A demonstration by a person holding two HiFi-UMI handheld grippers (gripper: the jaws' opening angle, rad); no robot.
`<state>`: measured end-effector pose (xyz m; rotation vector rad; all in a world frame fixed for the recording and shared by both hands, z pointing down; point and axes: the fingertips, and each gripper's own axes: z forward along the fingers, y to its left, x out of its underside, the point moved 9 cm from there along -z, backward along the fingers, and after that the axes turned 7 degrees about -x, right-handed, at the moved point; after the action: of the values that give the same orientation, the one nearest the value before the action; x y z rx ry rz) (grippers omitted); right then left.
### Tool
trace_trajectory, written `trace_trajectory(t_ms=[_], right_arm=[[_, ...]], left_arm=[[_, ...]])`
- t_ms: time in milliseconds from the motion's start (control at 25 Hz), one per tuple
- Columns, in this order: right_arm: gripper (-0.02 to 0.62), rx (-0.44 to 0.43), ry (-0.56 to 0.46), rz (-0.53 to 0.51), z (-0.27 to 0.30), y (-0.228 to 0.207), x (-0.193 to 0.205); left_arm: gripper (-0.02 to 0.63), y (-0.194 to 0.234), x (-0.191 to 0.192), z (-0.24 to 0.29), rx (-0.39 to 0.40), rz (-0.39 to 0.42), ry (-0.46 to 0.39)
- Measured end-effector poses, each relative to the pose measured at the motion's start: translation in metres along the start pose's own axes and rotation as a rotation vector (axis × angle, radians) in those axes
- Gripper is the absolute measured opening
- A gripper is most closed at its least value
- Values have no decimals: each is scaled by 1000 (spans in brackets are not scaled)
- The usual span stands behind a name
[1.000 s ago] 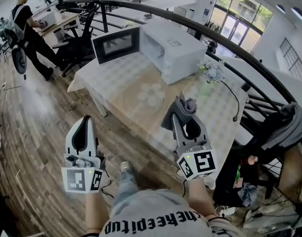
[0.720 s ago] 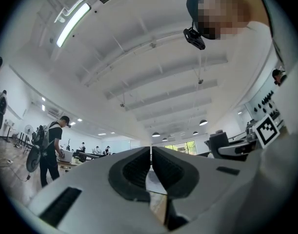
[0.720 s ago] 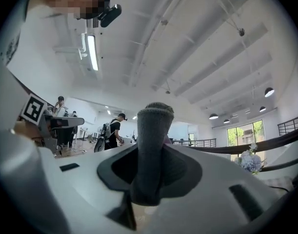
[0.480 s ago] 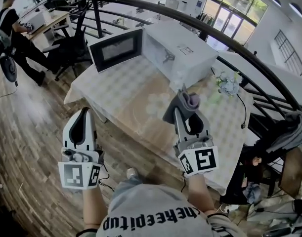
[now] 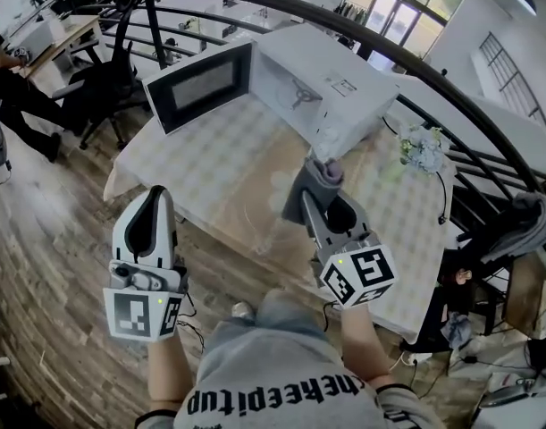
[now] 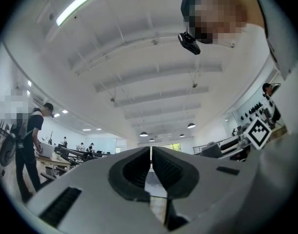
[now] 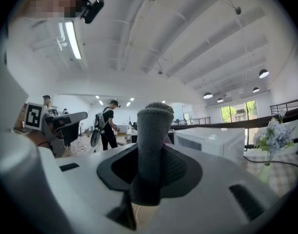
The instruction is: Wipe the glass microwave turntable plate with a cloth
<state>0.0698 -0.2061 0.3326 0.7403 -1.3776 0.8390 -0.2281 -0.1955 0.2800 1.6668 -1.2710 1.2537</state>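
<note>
Right gripper [image 5: 319, 197] is clamping the grey cloth [image 5: 325, 173] above the table's [image 5: 210, 164] near edge; left gripper [image 5: 155, 197] is hanging closed, empty.

The right gripper [image 5: 321, 186] is raised over the near edge of the checked surface [image 5: 210, 164], its fingers pinching a grey cloth [image 5: 319, 172] that stands up above them and droops down one side. The left gripper [image 5: 156, 197] hangs out over the wooden floor [image 5: 40, 257], just off the surface, its tips together. At the far side sits a white microwave [image 5: 344, 83], its door [image 5: 199, 86] swung wide open. A small vase of flowers [image 5: 422, 146] stands to its right.
</note>
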Motion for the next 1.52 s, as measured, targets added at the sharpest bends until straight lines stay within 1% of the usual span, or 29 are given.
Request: trace_trajectory(t_ms=[80,200,280,360,440,480,600,760,880,960,1000,1120,1240,1400,1520], right_arm=[[112,-5,124,41,16,-8,20],[112,-29,251,121,43,-17,54],[109,-70,331,174,65,-22,77],[109,-139,417,208,90,-24,101],[112,-197,501,201,113,-23,124],[112,-205,543,187,124,-23,135],[110,-185,655,150,157,-23,164],[109,-169,780,138,201,-21,196],[109,-180,861,75,225,-12,217],[109,-196,893,2,232,-8,227],[109,-201,897,-16,232,-8,229],[109,-182,898,4,231,-21,229],[109,-117,892,0,226,-47,230],[109,-8,883,50,208,-91,232],[109,76,879,68,190,-124,234]], left_arm=[[14,-1,13,9,20,-19,21],[14,1,31,22,38,-34,58],[14,4,41,30,39,-33,72],[14,9,49,37,26,-29,86],[14,13,55,43,5,-21,107],[13,15,57,45,-5,-14,117],[14,25,61,51,-43,5,142],[14,38,75,58,-91,4,183],[14,46,83,63,-116,9,211],[13,49,87,68,-122,14,223],[14,50,89,70,-122,15,228],[14,51,94,79,-116,12,232],[14,47,98,87,-96,6,232],[14,41,103,94,-74,-5,235],[14,39,105,94,-68,-7,238]])
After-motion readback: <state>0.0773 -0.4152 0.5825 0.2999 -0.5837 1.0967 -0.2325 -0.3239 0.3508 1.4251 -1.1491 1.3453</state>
